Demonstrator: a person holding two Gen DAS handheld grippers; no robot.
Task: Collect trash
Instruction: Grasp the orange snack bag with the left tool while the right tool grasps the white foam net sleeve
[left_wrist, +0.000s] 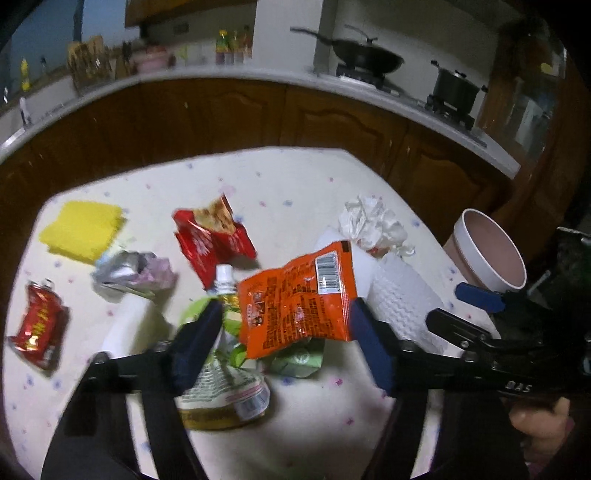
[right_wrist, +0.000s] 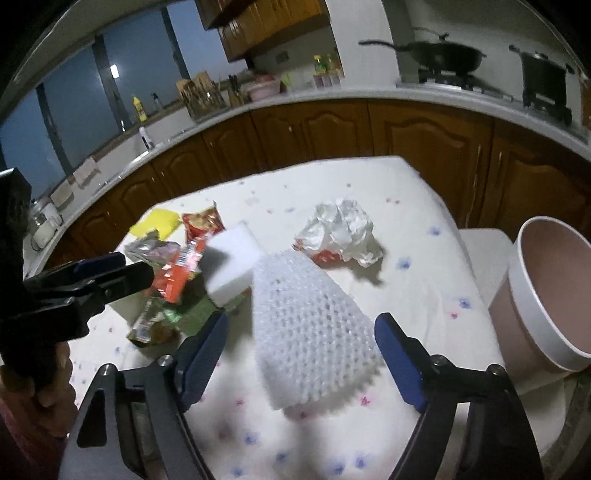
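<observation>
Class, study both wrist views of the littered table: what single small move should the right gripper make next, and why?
Probably close the right gripper on the white foam net sleeve. The sleeve lies between its open blue fingers, which do not appear to press it yet, and the pink bin stands open close by on that side for dropping it in.

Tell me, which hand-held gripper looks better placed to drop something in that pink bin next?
Probably the right hand-held gripper. Its fingers straddle the white foam net, and the bin stands just beside it. The left hand-held gripper, around the orange wrapper, sits farther from the bin.
</observation>
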